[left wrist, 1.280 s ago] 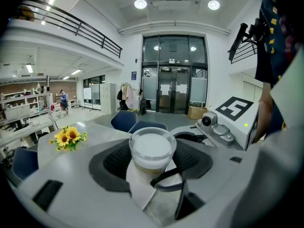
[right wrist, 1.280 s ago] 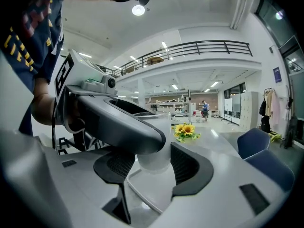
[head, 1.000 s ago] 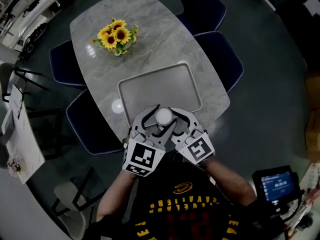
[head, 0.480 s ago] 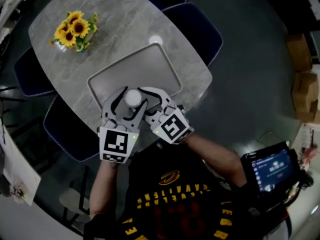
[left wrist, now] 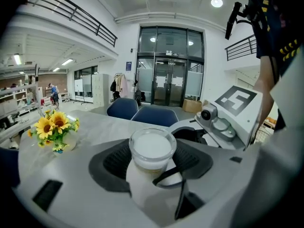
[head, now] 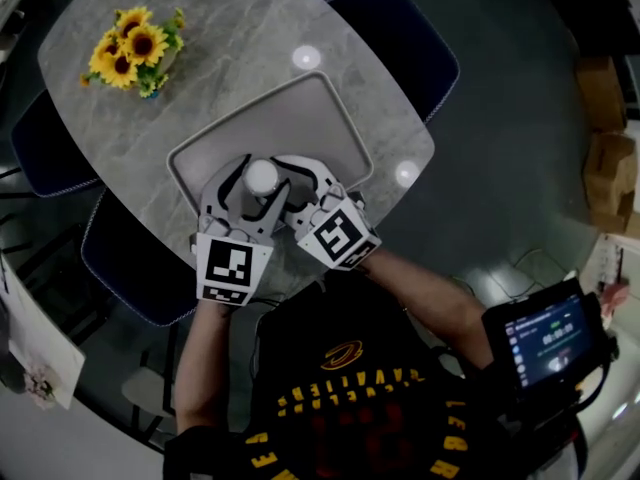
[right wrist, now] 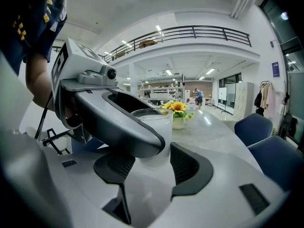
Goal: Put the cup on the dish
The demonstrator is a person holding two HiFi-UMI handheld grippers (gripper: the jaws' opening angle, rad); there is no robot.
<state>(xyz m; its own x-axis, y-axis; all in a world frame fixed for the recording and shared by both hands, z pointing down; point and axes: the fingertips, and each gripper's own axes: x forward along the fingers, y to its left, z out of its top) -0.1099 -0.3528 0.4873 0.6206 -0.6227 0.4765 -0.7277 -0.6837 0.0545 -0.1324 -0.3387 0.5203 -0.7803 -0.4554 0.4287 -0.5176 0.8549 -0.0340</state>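
A white cup (head: 261,176) with a pale, frosted wall hangs just over the near end of the grey rectangular dish (head: 310,118). My left gripper (head: 252,184) comes in from the near left, and its dark pads press both sides of the cup (left wrist: 152,148). The right gripper (head: 274,180) comes in from the near right and crosses it. Its pads (right wrist: 190,163) also sit against the cup (right wrist: 154,122). One left jaw lies across the front of the cup in the right gripper view. The cup's base is hidden.
The dish lies on an oval grey marble table (head: 230,38). A vase of sunflowers (head: 130,48) stands at its far left. Blue chairs (head: 400,38) ring the table. A device with a lit screen (head: 545,338) sits at the near right.
Both grippers stay closed together on the cup. They have carried it from the dish's near edge to a spot further in over the dish, and the head view has shifted.
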